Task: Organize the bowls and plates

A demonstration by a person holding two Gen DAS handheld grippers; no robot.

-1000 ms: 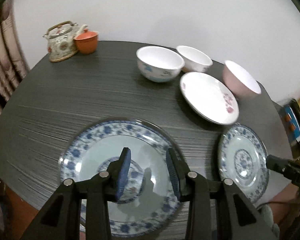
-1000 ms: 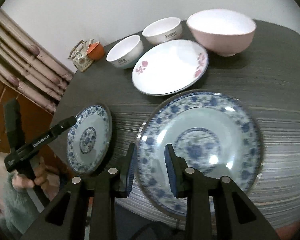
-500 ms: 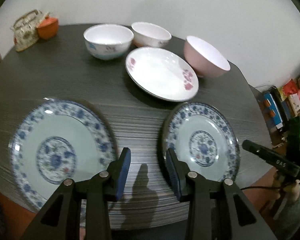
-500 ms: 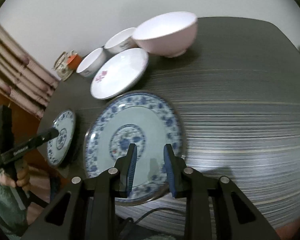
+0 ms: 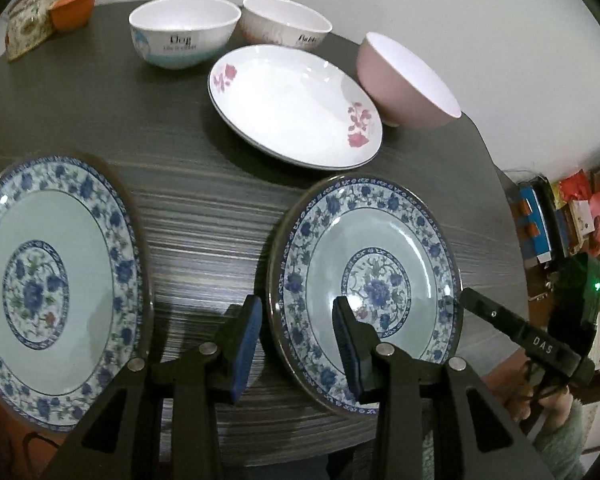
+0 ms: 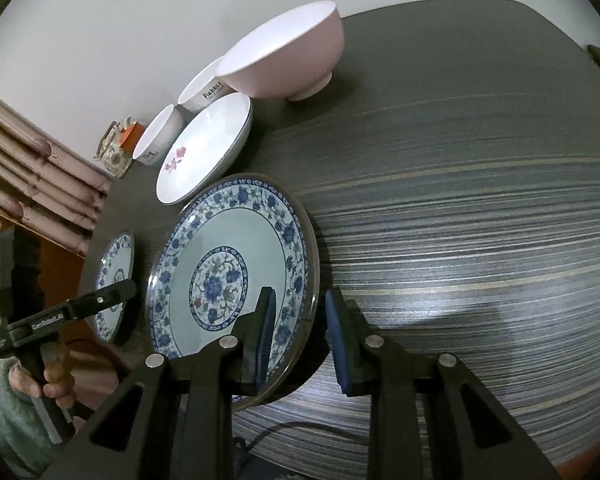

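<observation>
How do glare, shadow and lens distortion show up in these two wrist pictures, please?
Left wrist view: the fisheye bows the table edge, dark corners frame it, and the blue-patterned plate carries faint sheen. Right wrist view: a pale glare patch lies on the tabletop, a soft shadow beside it, and the pink bowl looks stretched.

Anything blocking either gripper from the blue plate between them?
Nothing visible. The right gripper straddles one rim of the blue plate, the left gripper the opposite rim, pads not yet pressing. The other blue plate lies apart, beside it.
</observation>
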